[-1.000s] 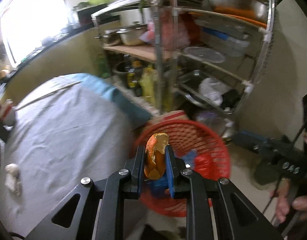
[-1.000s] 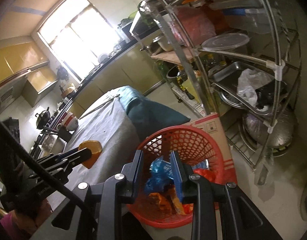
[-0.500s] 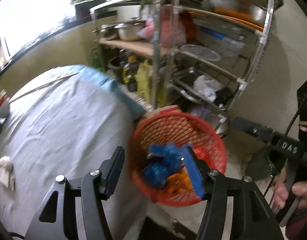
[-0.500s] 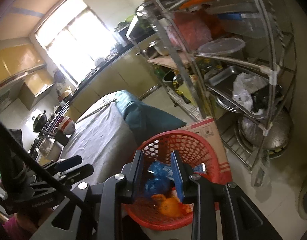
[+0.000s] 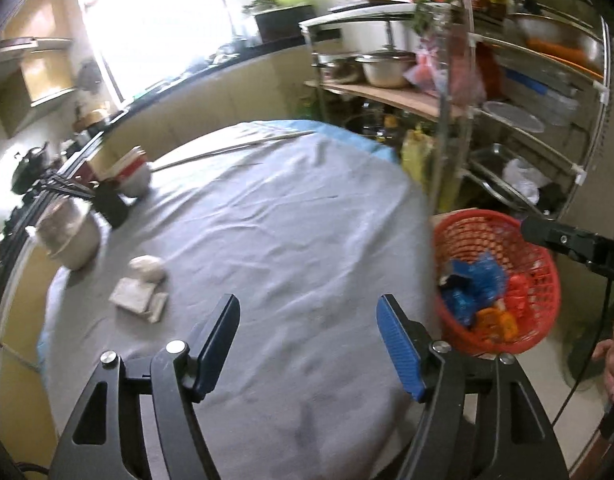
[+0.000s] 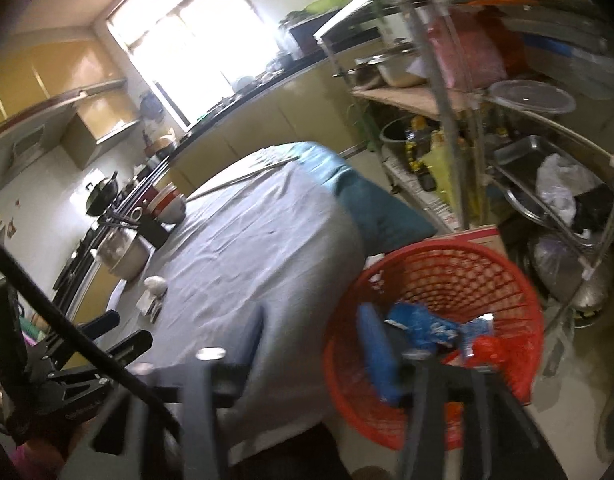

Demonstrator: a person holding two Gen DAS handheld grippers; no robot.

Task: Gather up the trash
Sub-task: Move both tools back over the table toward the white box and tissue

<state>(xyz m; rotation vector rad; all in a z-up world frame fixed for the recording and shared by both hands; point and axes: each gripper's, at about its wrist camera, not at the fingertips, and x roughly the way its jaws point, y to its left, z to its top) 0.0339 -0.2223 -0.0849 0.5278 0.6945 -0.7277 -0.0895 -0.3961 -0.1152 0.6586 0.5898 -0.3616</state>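
My left gripper [image 5: 307, 320] hangs over the grey tablecloth [image 5: 291, 216], its jaws opening with nothing between them. A crumpled white tissue [image 5: 147, 270] and folded paper napkins [image 5: 137, 298] lie on the cloth to its left. Beside the table stands a red mesh basket [image 5: 543, 280] holding a blue wrapper [image 5: 473, 280], orange peel [image 5: 495, 320] and a red wrapper. My right gripper [image 6: 315, 340], blurred, is above the near rim of the red basket [image 6: 447, 246]. Its jaws are opening and empty, and the blue wrapper [image 6: 419, 324] lies just beyond them.
A metal pot [image 5: 71, 236], stacked bowls [image 5: 131, 172] and a black holder stand at the table's left edge. A steel rack [image 5: 519, 128] loaded with pans rises behind the basket, with a cardboard box [image 6: 483, 236] against it. A person's hand [image 5: 613, 364] shows at the right edge.
The left gripper let the orange peel fall into the basket, opened wide and swung left over the table. The right gripper opened and let go of the blue wrapper over the basket.
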